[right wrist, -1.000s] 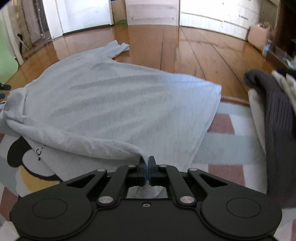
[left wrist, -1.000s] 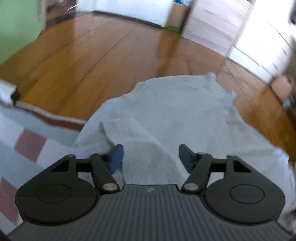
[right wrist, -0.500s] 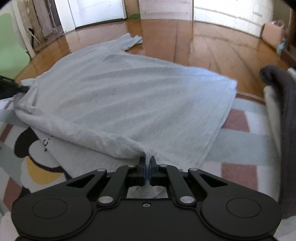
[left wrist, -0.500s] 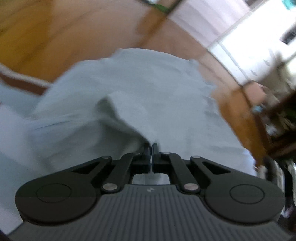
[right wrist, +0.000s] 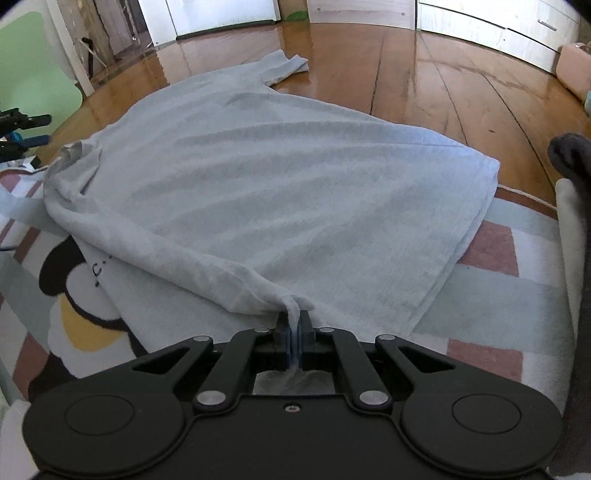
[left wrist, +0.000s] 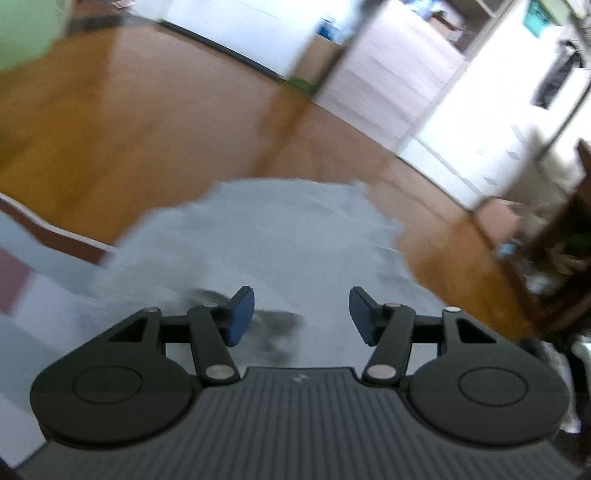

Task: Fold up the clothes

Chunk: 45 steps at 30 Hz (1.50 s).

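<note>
A light grey T-shirt (right wrist: 280, 177) lies spread half on the patterned rug (right wrist: 509, 295) and half on the wooden floor. My right gripper (right wrist: 294, 332) is shut on a bunched corner of the shirt's near edge, close to the rug. My left gripper (left wrist: 302, 314) is open and empty just above the shirt (left wrist: 266, 236), which is blurred in the left wrist view. The left gripper also shows at the far left of the right wrist view (right wrist: 22, 129), beside the shirt's collar end.
A dark grey garment (right wrist: 570, 158) lies on a white cushion (right wrist: 569, 229) at the right. A green chair (right wrist: 33, 85) stands at the left. White cabinets (right wrist: 509, 22) and a pink box (right wrist: 574, 70) line the far wall across the wooden floor (right wrist: 424, 85).
My left gripper closed on the shirt half a second ago and has now opened and let go, lifting back. My right gripper stays shut on the shirt, pulling it slightly nearer.
</note>
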Motion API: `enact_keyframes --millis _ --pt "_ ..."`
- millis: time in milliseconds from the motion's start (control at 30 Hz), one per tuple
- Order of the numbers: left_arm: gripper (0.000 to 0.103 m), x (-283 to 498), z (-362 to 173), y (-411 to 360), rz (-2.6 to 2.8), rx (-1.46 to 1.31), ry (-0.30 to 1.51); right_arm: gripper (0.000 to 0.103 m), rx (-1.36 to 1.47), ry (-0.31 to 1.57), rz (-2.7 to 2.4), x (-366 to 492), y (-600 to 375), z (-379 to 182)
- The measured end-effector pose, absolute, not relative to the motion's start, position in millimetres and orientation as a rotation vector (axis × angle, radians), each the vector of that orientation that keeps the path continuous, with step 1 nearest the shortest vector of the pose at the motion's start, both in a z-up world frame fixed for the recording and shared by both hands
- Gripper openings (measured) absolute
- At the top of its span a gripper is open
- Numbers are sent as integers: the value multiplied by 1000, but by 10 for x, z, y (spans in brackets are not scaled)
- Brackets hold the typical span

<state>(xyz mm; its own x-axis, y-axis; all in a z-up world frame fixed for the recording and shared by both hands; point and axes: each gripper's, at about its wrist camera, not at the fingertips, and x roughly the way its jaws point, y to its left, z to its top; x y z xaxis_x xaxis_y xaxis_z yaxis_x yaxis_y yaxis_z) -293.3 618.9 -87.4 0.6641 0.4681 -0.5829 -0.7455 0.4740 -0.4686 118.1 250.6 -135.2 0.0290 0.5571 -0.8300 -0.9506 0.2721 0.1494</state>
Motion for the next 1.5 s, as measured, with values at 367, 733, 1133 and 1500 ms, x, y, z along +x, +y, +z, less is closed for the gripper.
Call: enact_keyframes --millis 367,733,1133,1500 --pt "28 -2578 -1534 6618 784 -942 487 27 -396 1057 1308 1403 2467 -1381" --pt "32 -2268 -1625 6624 788 -885 587 52 -333 1101 1249 1429 2294 -1298" --pt "2 -2059 -1632 6466 818 -679 633 55 -383 997 1172 1255 2452 -1342" --pt "35 -2203 -1426 6554 764 -759 635 5 -440 899 1141 1198 2462 -1295"
